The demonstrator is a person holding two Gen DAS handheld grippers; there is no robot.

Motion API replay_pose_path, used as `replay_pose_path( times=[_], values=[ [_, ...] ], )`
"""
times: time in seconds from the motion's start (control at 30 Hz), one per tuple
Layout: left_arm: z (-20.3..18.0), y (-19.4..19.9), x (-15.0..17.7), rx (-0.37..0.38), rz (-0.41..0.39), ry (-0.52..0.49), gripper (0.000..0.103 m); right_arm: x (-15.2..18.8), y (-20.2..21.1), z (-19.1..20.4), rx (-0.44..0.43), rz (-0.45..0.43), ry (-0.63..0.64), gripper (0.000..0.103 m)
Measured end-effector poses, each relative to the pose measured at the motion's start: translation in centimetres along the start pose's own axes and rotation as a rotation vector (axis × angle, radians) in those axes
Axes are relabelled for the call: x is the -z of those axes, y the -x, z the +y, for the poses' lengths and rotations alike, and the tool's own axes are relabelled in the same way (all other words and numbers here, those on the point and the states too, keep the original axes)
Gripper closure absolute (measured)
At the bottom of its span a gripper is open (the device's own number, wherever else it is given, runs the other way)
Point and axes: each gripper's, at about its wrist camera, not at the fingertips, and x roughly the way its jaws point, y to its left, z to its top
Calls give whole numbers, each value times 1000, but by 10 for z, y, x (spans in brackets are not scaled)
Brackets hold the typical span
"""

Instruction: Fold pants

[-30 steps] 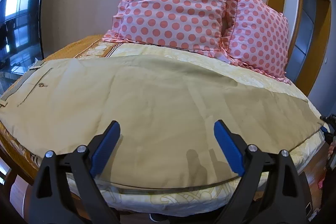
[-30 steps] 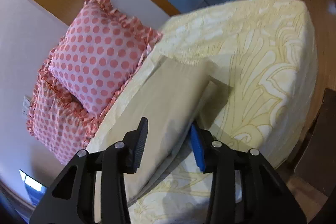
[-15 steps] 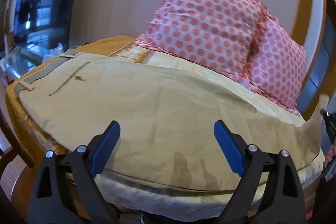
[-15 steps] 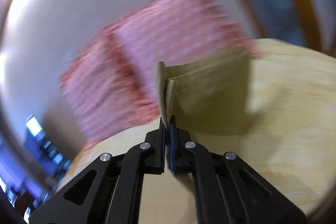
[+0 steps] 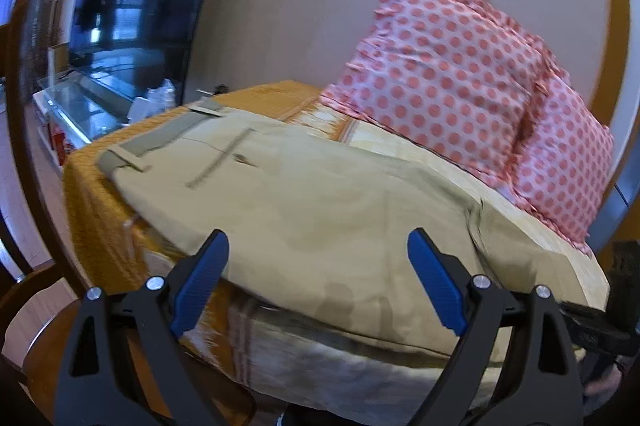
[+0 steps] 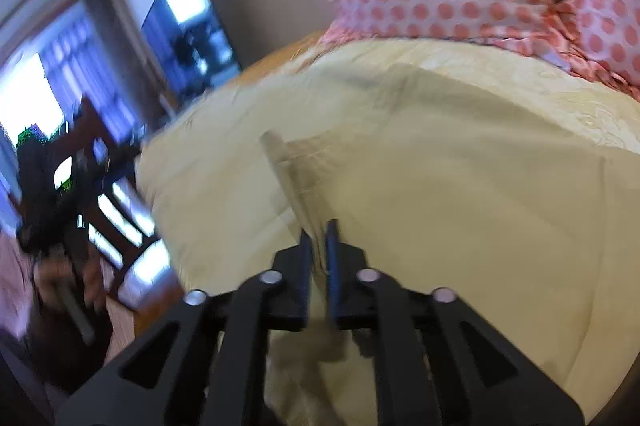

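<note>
Khaki pants (image 5: 320, 202) lie across the bed, waistband (image 5: 160, 142) at the left. My left gripper (image 5: 318, 266) is open and empty, hovering over the pants' near edge. My right gripper (image 6: 318, 242) is shut on the pants' leg hem (image 6: 288, 170) and holds it lifted over the rest of the pants (image 6: 460, 186). The leg end is doubled back at a fold (image 5: 476, 222) on the right in the left wrist view.
Two pink polka-dot pillows (image 5: 448, 66) lean on the wall at the back of the bed. The bed has a yellow cover (image 6: 580, 106) and an orange blanket (image 5: 92, 186) at the left. A television (image 5: 140, 6) stands to the left.
My right gripper closed on the leg hem and carried it up and leftward over the pants. My left gripper swung left toward the waistband side, still open.
</note>
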Motion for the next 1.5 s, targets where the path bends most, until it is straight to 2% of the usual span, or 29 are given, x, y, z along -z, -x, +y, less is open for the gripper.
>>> replay_pose_path(
  times=[0.07,0.1,0.17,0.2,0.27,0.3,0.33,0.4,0.43,0.6,0.77,0.87,0.97,1.17,1.23,1.27,1.43,1.5],
  values=[
    [11,1,-3,-26,-9,22,12,-2,9,2,-26,-20,5,48],
    [16,2,-4,-39,-13,31,12,-5,17,3,-1,-58,7,42],
    [26,5,-6,-78,-21,53,12,-13,28,-6,49,-122,-9,42],
    [31,6,-6,-95,-22,62,12,-14,28,-8,76,-124,-24,42],
    [42,8,-8,-128,-17,85,12,-16,19,-14,153,-81,-41,43],
    [48,8,-8,-142,-13,101,12,-16,9,-14,194,-38,-33,42],
    [54,9,-8,-149,-8,117,12,-12,-5,-13,249,45,-1,41],
    [63,10,-8,-152,0,139,12,-5,-14,9,320,51,131,42],
    [68,10,-8,-153,8,151,13,-6,-17,15,333,48,147,42],
    [81,0,-13,-98,32,213,15,-4,-6,-3,255,29,54,36],
    [93,-15,-27,-64,46,259,17,-5,-13,4,250,26,73,28],
    [106,-27,-30,-63,82,325,17,-5,-17,10,246,22,75,27],
    [106,-28,-31,-44,75,341,17,-5,-18,10,238,17,71,26],
    [98,-45,-26,191,96,464,17,-5,-21,11,231,6,76,20],
    [102,-47,-26,208,80,518,22,-6,-21,11,227,6,75,19],
    [108,-48,-27,206,72,553,28,-6,-21,11,224,4,73,19],
    [133,-54,-33,111,63,628,56,-3,-19,13,201,-5,73,19],
    [135,-59,-34,85,75,624,90,-2,-17,14,186,-10,71,19]
  ],
)
